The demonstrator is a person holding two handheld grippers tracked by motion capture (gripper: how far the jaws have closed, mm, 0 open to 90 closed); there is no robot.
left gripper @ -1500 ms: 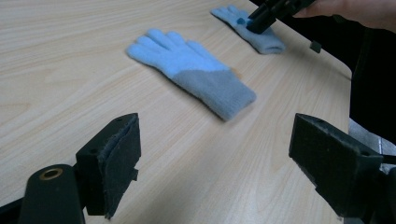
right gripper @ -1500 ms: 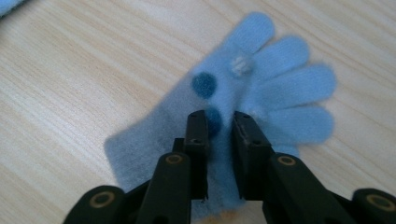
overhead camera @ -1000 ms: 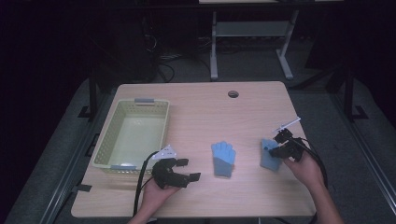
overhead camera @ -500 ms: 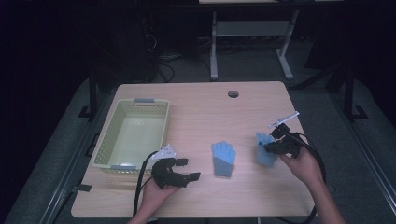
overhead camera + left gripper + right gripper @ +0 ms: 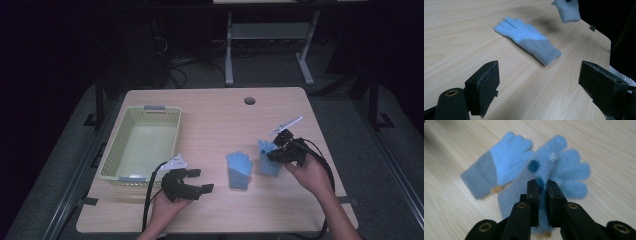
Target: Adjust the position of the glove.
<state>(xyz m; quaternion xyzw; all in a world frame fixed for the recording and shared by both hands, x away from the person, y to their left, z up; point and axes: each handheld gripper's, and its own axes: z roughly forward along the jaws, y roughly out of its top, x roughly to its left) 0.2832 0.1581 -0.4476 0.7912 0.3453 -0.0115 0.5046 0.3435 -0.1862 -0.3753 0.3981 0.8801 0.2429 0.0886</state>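
The right tongs (image 5: 274,154) are clenched on a blue glove (image 5: 269,161), pinching it near the grey cuff; in the left gripper view it seems to hang clear of the worktop (image 5: 215,115), though only part of it shows there. A second blue glove (image 5: 239,170) lies flat on the wood just beside it, fingers pointing away from the person. The left tongs (image 5: 197,181) rest near the front edge, jaws spread wide with nothing between them (aimed toward the flat glove). A pale green basket (image 5: 112,155) stands at the left of the worktop, close beside them.
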